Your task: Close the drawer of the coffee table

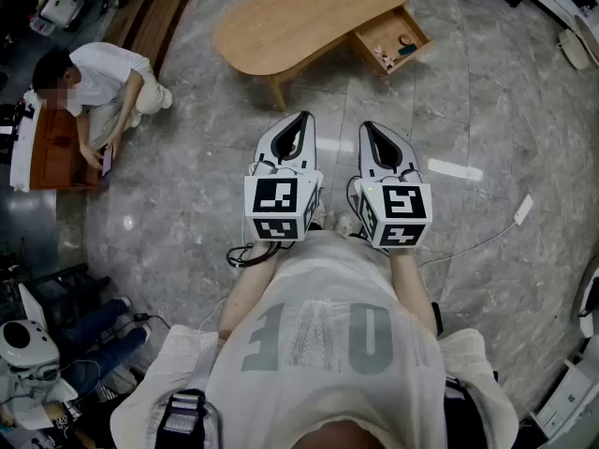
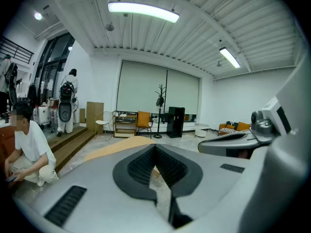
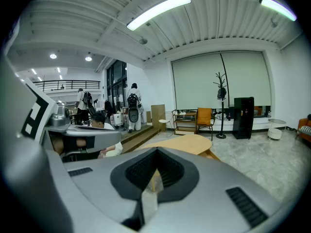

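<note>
Grey marble floor (image 1: 468,110) spreads across the head view. On it, at the top, stands the oval wooden worktop (image 1: 299,17), a low coffee table, with its drawer (image 1: 386,28) pulled out at the right end and small items (image 1: 385,56) lying inside. Well short of it, side by side, hang the left claw (image 1: 302,118) and right claw (image 1: 368,127), each closed tip to tip and empty.
</note>
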{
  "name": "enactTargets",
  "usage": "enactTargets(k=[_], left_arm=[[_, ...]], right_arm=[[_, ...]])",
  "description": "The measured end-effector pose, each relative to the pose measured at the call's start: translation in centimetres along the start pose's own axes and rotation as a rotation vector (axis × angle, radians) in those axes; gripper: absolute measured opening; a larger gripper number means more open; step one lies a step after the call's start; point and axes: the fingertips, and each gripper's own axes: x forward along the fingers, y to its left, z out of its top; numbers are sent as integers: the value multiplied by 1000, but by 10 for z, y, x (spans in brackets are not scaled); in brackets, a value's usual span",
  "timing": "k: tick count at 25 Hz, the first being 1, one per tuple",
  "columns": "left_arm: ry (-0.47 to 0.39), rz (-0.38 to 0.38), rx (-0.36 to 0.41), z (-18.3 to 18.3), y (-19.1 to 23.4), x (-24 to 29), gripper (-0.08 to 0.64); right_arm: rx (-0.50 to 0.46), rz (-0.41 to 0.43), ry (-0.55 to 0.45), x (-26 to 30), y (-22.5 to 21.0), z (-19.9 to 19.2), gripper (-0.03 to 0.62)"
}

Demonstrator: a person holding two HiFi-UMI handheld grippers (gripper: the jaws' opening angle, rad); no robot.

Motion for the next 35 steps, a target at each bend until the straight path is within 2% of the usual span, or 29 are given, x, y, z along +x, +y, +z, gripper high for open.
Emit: enactTargets(k=[6, 11, 16, 21, 26, 35], left_arm=[[-8, -24, -9, 4, 7, 15, 9], [-11, -38, -14, 5, 22, 20, 9], [-33, -58, -20, 9, 43, 23, 9], [-58, -69, -27, 8, 58, 22, 9], [-47, -71, -83, -2, 76, 27, 9], [-79, -83, -49, 8, 72, 36, 9]], right_arm=[[-40, -32, -4, 6, -10, 8, 6], [-67, -111, 0, 10, -11, 11, 6], [-14, -91, -20, 20, 6, 16, 6], [-37, -107, 2, 17, 19, 7, 6], [-49, -118, 37, 19, 18, 3, 6], [-50, -117, 3, 35, 10, 14, 6]])
